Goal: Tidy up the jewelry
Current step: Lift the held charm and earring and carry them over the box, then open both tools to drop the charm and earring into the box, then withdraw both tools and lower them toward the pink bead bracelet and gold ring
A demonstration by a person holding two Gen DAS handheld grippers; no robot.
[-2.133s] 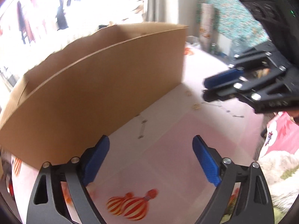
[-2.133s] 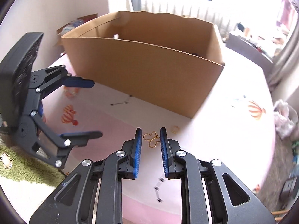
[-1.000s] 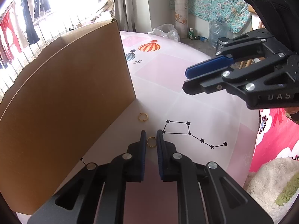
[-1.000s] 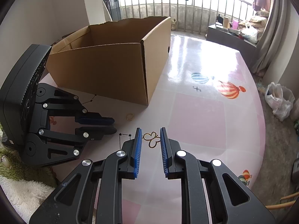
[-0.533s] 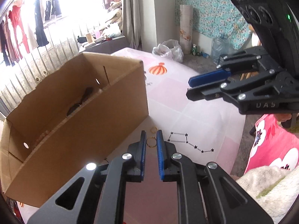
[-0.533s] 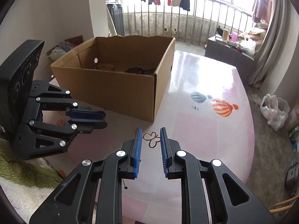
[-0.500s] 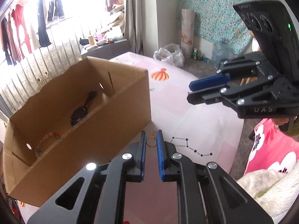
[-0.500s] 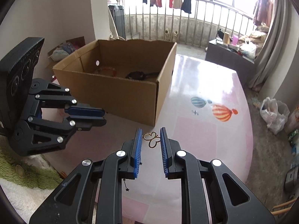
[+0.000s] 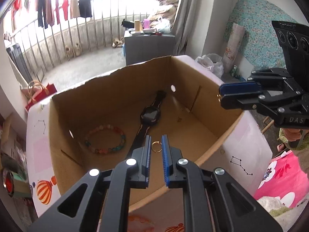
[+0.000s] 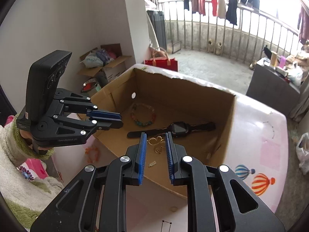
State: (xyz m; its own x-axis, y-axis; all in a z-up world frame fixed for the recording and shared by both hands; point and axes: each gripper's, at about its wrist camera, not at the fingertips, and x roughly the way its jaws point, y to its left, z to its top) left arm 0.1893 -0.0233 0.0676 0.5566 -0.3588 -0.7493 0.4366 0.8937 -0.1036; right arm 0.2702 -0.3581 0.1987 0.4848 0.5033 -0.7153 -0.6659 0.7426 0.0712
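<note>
Two hand-held grippers over box (image 9: 227, 133); left (image 9: 156, 147) pinches ring (image 9: 156, 146), right (image 10: 156, 143) pinches butterfly piece (image 10: 157, 143), prob. brooch

Both my grippers are matte black linkage frames, the left gripper (image 9: 156, 148) and right gripper (image 10: 155, 142) alike, with silver round-head screws at the pivots and ribbed blue pads (image 9: 165, 150) lining the inner finger faces. Each carries a tall black block with round lens-like recesses on top (white lettering on the frames reads "GenRobot.AI" and "DAS"). A fluffy cream sleeve (image 10: 11, 154) with a green cuff covers the left wrist.
</note>
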